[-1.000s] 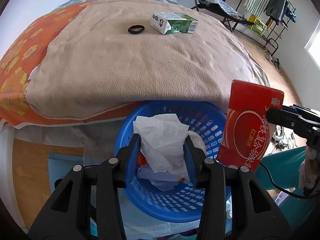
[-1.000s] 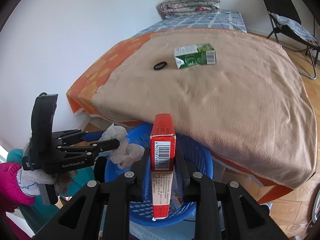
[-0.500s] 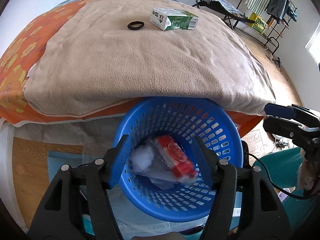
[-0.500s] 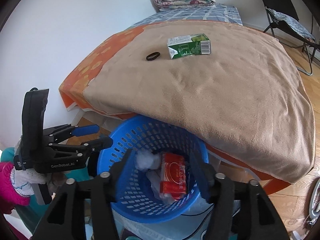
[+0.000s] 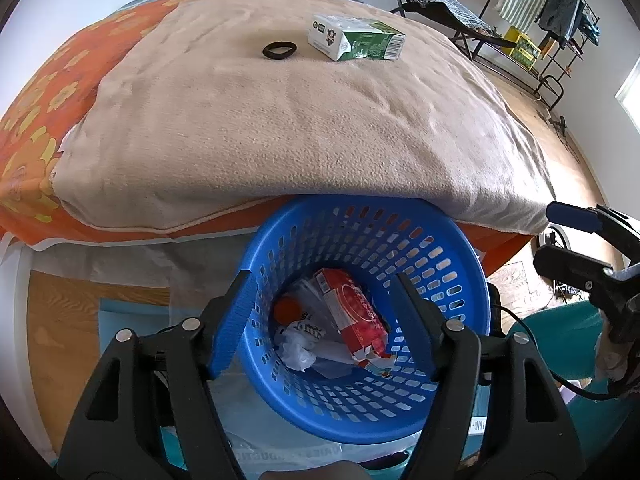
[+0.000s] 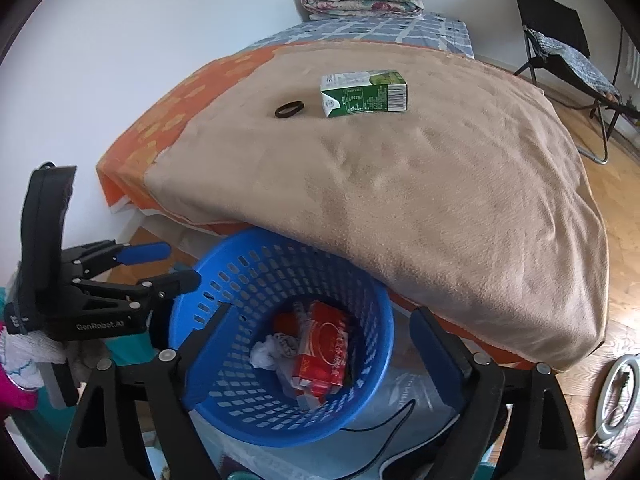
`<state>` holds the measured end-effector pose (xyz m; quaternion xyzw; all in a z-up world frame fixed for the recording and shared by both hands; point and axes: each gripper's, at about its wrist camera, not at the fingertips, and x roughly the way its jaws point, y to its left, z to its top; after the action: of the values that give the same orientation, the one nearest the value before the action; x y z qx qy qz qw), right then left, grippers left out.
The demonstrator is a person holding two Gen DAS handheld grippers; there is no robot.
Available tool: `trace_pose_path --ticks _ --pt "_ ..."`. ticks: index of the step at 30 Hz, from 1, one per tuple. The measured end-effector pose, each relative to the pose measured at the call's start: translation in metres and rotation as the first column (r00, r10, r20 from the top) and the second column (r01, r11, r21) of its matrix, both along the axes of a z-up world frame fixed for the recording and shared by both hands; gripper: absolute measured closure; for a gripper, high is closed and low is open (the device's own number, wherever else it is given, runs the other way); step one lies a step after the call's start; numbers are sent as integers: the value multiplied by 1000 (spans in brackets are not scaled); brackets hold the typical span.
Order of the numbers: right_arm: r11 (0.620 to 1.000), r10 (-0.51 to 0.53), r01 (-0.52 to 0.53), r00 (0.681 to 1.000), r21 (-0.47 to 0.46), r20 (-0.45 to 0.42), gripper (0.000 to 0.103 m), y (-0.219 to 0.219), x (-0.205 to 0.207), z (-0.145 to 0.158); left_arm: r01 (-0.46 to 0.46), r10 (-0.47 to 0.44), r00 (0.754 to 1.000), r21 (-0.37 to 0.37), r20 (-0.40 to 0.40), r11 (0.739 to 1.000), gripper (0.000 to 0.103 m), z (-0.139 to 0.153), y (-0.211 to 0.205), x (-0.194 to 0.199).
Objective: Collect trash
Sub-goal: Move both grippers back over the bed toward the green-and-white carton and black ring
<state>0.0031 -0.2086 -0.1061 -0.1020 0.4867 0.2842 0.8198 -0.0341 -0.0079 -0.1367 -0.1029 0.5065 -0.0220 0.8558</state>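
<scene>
Left wrist view shows your left tongs (image 5: 320,304) spread wide over the blue basket (image 5: 472,280), with nothing between the blue-faced fingers (image 5: 234,320); they have just been opening. Your right tongs (image 6: 320,336) stand wider still above the same basket, also bare, and have likewise just been opening. Neither pair touches the basket's contents.

Down in the basket lies the red carton (image 5: 352,316), a flat glossy box tilted on its side, resting on crumpled white paper (image 5: 298,350) and a bit of something orange (image 5: 288,308). From the right wrist view the red carton (image 6: 324,352) sits a little right of centre, with the white paper (image 6: 266,354) beside it. The basket is round, hard plastic, its wall pierced by rows of slots, and its far rim tucks under the overhang of the bed.

On the bed, a tan fleece blanket (image 5: 300,112) with a soft, nappy surface covers an orange flowered sheet (image 5: 44,112). Well up the blanket lies a green and white milk carton (image 5: 356,38) on its side, a rectangular box with a barcode end. Just beside it, apart, is a black hair tie (image 5: 279,49), a small ring.
</scene>
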Motion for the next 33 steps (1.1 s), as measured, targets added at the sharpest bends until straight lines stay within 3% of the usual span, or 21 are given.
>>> trace_pose_path --ticks 19,29,33 --pt "997 -56 58 998 -55 39 9 -4 14 11 -6 6 1000 -9 -9 1000 32 7 6 14" --pt "998 -64 64 994 1 87 14 -6 39 32 -2 2 999 -15 34 1000 32 40 18 42" --pt "999 -38 35 990 23 134 14 -4 51 39 18 -20 998 32 66 999 32 58 22 58"
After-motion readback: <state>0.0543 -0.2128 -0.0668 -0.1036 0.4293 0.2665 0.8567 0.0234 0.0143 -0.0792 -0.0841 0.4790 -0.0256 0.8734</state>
